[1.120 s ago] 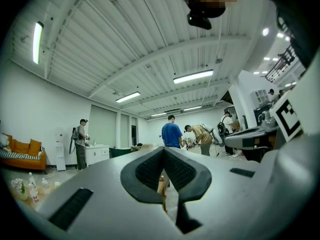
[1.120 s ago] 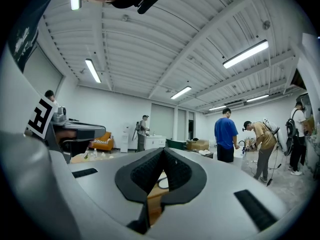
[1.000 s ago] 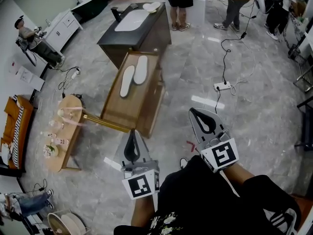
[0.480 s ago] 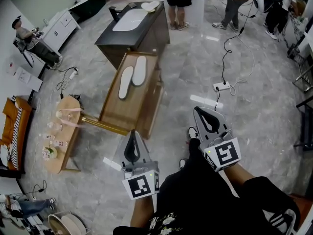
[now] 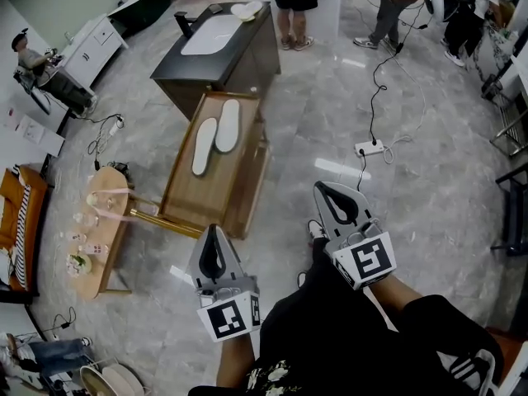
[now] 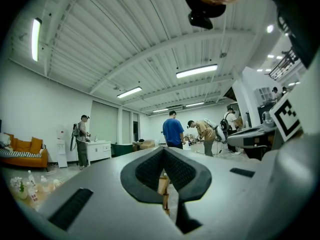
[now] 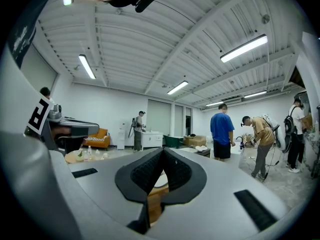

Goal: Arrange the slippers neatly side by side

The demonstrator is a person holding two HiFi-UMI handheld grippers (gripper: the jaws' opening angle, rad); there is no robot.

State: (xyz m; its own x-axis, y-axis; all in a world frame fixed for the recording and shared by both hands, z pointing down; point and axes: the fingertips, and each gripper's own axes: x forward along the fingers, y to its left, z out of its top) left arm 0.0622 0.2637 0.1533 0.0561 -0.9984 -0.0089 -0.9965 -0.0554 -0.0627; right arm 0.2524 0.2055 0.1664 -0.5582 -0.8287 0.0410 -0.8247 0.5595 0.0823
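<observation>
Left gripper point(image 5: 212, 233) and right gripper point(image 5: 324, 195) are both empty with jaws pressed together, held level close to the person and well apart from the low brown wooden bench point(image 5: 206, 192) ahead. On its top lie two white flat slippers, one point(image 5: 204, 146) set slightly nearer than the other point(image 5: 228, 125), close alongside. This looks like the approach step: next, reach the bench, spread one pair of jaws, grip a slipper and even up the ends. Count: two slippers, one bench, two grippers.

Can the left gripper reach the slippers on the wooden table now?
Probably not: the slippers lie at the far end of the table, well beyond the left gripper, whose jaws are shut. Nothing blocks the way.
</observation>
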